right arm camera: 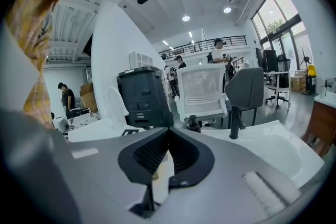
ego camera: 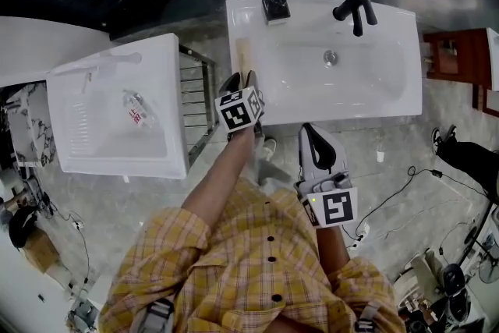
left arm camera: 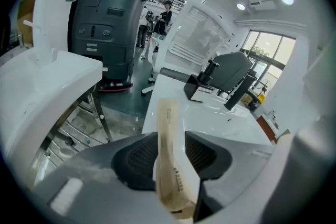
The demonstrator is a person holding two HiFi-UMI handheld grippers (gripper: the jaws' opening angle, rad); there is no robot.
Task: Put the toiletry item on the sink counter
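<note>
Head view: the toiletry tube [ego camera: 244, 54] lies on the left rim of the sink counter [ego camera: 390, 101], its long axis running near to far. Its near end sits at the left gripper [ego camera: 240, 82]. The right gripper [ego camera: 318, 143] hangs off the counter's near edge, farther away.

Left gripper view: the jaws stand spread, with the tube [left arm camera: 169, 128] loose between them, pointing straight ahead.

Right gripper view: the jaws are pressed together, empty.

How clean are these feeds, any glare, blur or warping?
Head view: even light, white sink counter slightly washed out, sharp. Left gripper view: strong fisheye bending, dark corners, the beige tube soft near the lens. Right gripper view: same bending, bright windows at right.
</note>
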